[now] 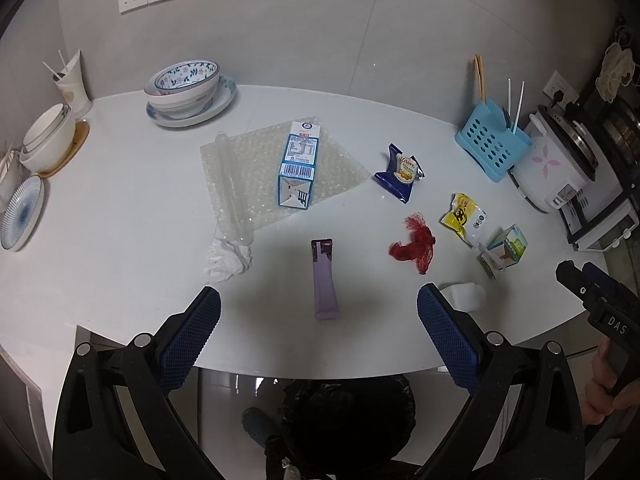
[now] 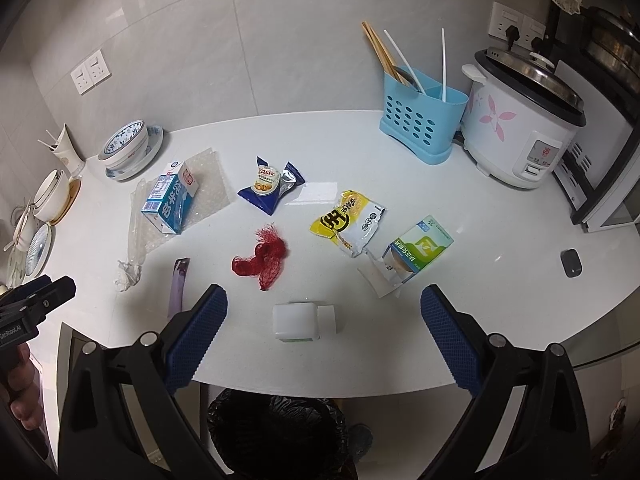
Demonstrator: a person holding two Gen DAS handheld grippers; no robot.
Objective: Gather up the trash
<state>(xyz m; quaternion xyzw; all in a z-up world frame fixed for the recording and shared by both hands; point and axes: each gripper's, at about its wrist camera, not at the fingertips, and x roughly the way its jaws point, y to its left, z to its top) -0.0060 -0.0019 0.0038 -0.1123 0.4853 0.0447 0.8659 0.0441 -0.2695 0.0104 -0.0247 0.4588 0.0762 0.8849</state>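
Trash lies scattered on the white counter (image 1: 120, 208). A purple sachet (image 1: 325, 280) sits just ahead of my open left gripper (image 1: 319, 300), between its fingers' line. A blue milk carton (image 1: 299, 164) rests on bubble wrap (image 1: 344, 168), with a crumpled tissue (image 1: 228, 260) nearer. A red net (image 2: 262, 258), blue snack wrapper (image 2: 269, 190), yellow wrapper (image 2: 348, 224) and torn green box (image 2: 416, 252) lie mid-counter. A small white cube box (image 2: 295, 322) lies right before my open right gripper (image 2: 324, 300). A black-lined bin (image 2: 276, 432) stands below the counter edge.
Stacked bowls (image 1: 186, 88) and plates (image 1: 22, 212) line the left side. A blue utensil holder (image 2: 420, 120) and a rice cooker (image 2: 520, 128) stand at the back right, with a small dark object (image 2: 570, 263) near the right edge. A hand (image 1: 608, 388) holds the other gripper.
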